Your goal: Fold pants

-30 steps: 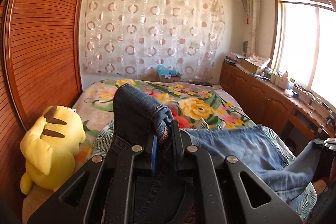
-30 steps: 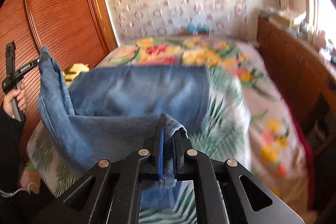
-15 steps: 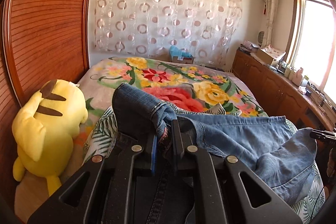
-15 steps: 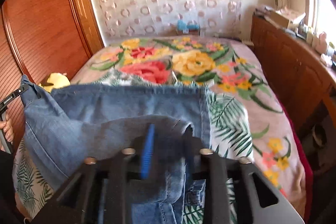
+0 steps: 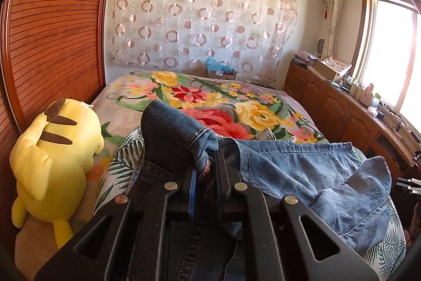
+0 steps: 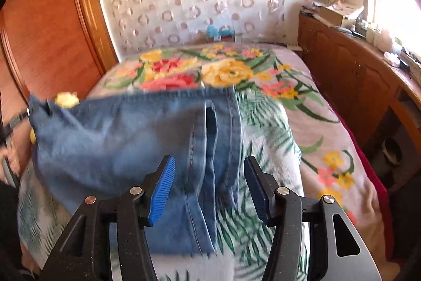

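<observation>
Left claw point(image 5: 205, 173) clamps the blue denim pants point(image 5: 302, 170) on a floral-blanketed bed point(image 5: 200, 94); right claw point(image 6: 209, 186) is opening, pads off the fabric lying between them.

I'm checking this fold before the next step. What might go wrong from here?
1. The left gripper is shut on a bunched corner of the jeans; pulling may drag the fold askew.
2. The right gripper is opening, pads clear; the hem lies uneven and may need smoothing.
3. The folded jeans sit near the bed's near edge and might slide off.
</observation>
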### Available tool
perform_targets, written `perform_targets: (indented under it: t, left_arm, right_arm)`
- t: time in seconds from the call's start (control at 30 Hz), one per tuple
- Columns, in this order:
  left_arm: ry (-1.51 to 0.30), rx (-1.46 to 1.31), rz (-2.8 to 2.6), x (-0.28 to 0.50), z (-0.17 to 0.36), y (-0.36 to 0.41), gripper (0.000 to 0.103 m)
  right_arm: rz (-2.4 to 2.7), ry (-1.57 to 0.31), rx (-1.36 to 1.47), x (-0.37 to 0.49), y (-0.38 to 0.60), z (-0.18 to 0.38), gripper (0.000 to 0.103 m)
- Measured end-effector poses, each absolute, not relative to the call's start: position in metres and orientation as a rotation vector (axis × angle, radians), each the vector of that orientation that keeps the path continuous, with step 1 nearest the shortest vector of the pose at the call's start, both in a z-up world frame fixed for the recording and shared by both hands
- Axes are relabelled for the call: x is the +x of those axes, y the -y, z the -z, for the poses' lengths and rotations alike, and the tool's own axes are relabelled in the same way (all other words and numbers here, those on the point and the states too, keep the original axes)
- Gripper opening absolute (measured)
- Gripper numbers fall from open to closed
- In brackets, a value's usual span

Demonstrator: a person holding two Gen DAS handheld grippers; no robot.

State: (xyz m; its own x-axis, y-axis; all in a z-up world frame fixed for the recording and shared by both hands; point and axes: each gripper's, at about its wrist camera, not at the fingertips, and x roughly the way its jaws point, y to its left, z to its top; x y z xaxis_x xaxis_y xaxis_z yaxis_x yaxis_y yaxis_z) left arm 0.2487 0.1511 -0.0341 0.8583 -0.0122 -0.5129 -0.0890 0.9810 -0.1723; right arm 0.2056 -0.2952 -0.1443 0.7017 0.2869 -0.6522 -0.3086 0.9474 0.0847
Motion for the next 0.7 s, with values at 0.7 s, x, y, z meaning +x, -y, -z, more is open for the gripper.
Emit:
perform_targets:
  t: [0.7]
  left_arm:
    - [-0.544, -0.189, -0.042, 0.247, 0.034, -0.151, 0.012]
  right_arm:
    - [-0.531, -0.768, 0.019, 0.267, 0.295, 0.176, 0.044]
